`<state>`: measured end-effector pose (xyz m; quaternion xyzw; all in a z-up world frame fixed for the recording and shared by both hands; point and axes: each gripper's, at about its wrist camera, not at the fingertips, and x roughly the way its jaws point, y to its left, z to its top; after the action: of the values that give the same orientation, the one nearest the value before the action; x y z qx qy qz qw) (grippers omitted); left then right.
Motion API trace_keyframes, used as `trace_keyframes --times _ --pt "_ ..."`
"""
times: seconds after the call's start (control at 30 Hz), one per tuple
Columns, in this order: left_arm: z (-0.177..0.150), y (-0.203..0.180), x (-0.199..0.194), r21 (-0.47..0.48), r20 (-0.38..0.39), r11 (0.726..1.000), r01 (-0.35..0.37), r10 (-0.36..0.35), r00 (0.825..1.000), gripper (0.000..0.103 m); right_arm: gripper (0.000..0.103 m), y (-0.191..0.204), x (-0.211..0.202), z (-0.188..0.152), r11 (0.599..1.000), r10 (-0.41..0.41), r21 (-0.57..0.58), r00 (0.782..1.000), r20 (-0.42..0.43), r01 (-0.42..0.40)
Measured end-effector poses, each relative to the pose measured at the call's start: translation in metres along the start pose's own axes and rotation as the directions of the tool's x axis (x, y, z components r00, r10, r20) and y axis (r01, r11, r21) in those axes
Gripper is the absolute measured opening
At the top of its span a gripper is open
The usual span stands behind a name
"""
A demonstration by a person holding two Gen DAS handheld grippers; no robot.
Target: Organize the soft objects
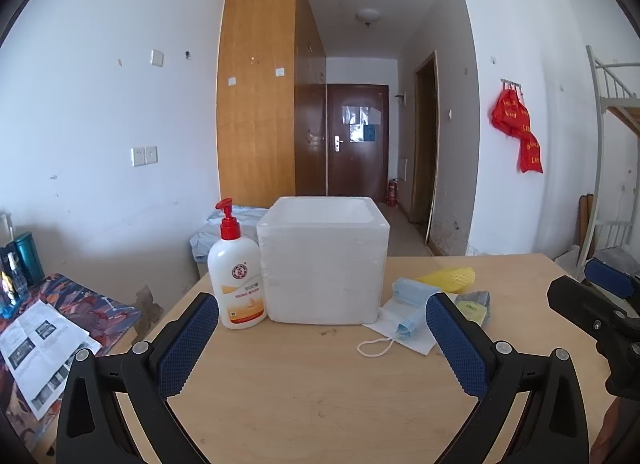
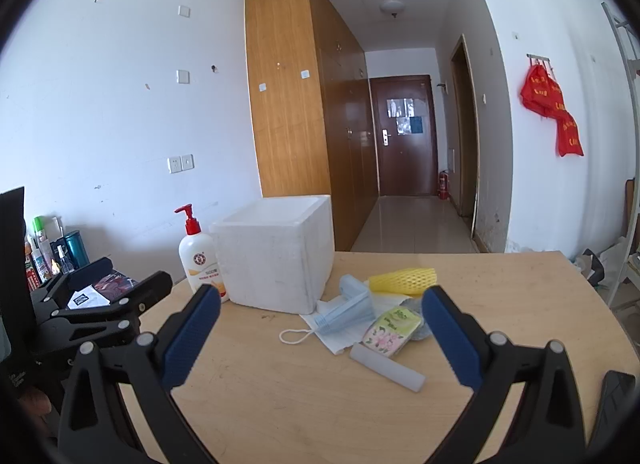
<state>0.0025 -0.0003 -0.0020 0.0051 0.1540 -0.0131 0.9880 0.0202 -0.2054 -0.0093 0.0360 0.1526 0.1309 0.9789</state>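
both tongs empty and spread wide above the near edge of the desk point(image 2: 304, 404): left tongs point(image 1: 322, 338) face the white foam box point(image 1: 324, 264), right tongs point(image 2: 320, 334) face the loose pile just right of it. pile holds a blue face mask point(image 2: 346, 310) on white paper, a yellow foam net sleeve point(image 2: 402, 281) behind it, a floral tissue pack point(image 2: 392, 330) and a pale foam tube point(image 2: 386, 367) nearest the camera. box stands open-topped beside the lotion pump bottle point(image 1: 238, 284), likely the bin for the soft things; nothing visibly inside, interior mostly hidden.
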Motion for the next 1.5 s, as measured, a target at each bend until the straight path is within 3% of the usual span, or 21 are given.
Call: trace_keyframes --times 1.5 --pt "-0.0009 0.0034 0.0023 -0.002 -0.005 1.000 -0.028 0.027 1.000 0.103 0.102 -0.0013 0.0032 0.0016 1.000 -0.006 0.004 1.000 -0.005 0.006"
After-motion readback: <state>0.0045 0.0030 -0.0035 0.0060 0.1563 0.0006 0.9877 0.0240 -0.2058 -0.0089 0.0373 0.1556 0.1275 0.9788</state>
